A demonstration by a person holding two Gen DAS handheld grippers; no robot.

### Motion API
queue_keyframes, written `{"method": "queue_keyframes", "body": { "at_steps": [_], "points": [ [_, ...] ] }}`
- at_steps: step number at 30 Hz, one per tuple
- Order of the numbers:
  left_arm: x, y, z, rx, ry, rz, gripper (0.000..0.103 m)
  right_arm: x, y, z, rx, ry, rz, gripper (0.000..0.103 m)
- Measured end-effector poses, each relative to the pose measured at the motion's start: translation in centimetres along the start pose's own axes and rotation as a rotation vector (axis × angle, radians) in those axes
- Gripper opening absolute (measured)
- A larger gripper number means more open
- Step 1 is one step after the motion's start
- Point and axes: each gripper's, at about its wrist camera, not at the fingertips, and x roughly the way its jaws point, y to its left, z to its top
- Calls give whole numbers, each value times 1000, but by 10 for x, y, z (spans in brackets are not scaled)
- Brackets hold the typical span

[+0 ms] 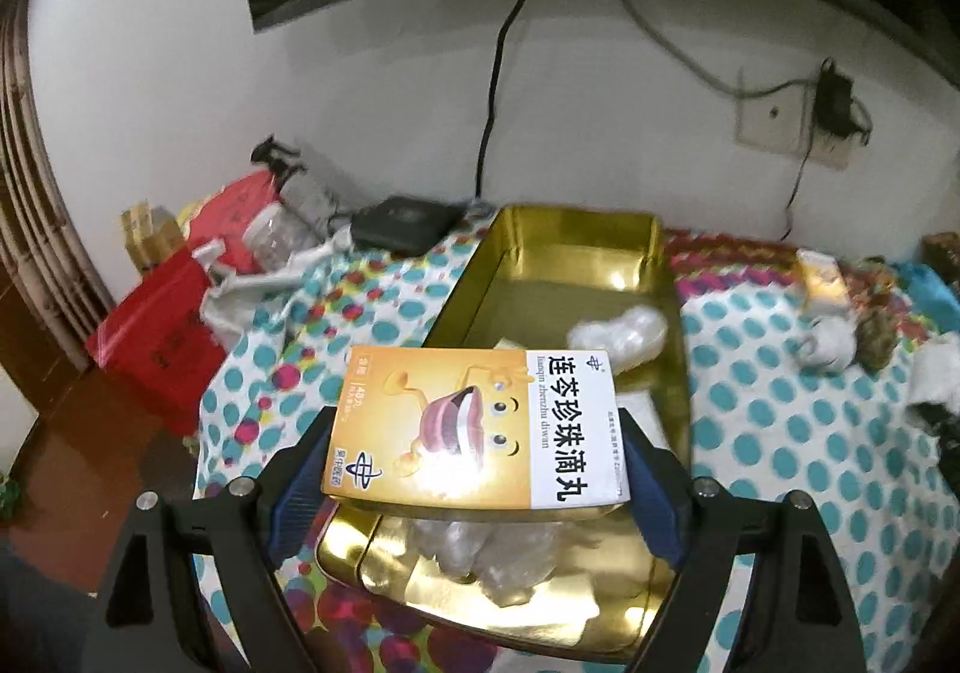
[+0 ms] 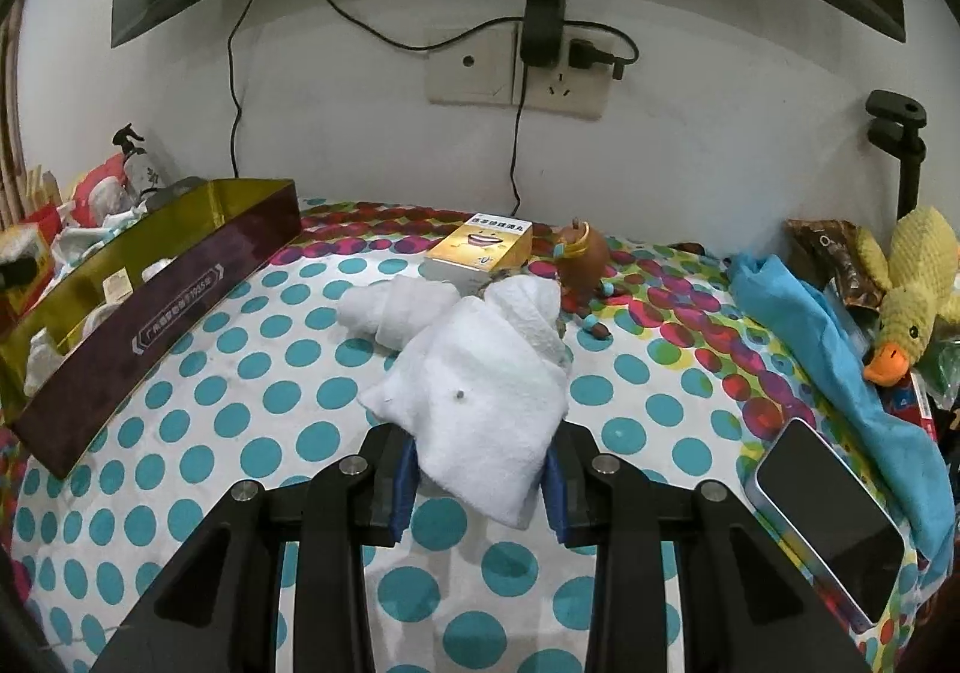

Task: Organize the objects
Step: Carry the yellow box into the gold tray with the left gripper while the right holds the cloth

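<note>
Polka-dot cloth surface (image 2: 252,391) under a wall socket, gold tin box (image 1: 576,253) on it, left gripper (image 1: 474,487) jaws pinching an orange medicine box (image 1: 474,427) above the tin, right gripper (image 2: 477,484) jaws clamped on a white towel (image 2: 480,397), second medicine box (image 2: 480,250) near the wall

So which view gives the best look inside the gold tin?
The left wrist view: it looks down into the gold tin, showing plastic-wrapped items on its floor under the medicine box held in the left claw. The right wrist view shows only its dark outer wall and part of the interior.
</note>
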Motion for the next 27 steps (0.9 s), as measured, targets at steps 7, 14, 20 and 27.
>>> {"method": "queue_keyframes", "body": {
  "at_steps": [7, 14, 20, 27],
  "points": [
    [12, -1, -10, -17, 38, 14, 88, 0, 1, 0, -6, 2, 9, 32],
    [13, 0, -9, -38, 37, -16, 90, 2, 2, 0, -6, 6, 4, 33],
    [9, -4, -9, -20, 24, -6, 92, 4, 3, -1, -13, 17, -2, 34],
    [-1, -4, -11, -17, -17, -27, 98, 2, 5, -1, -22, 15, -12, 35]
  ]
}}
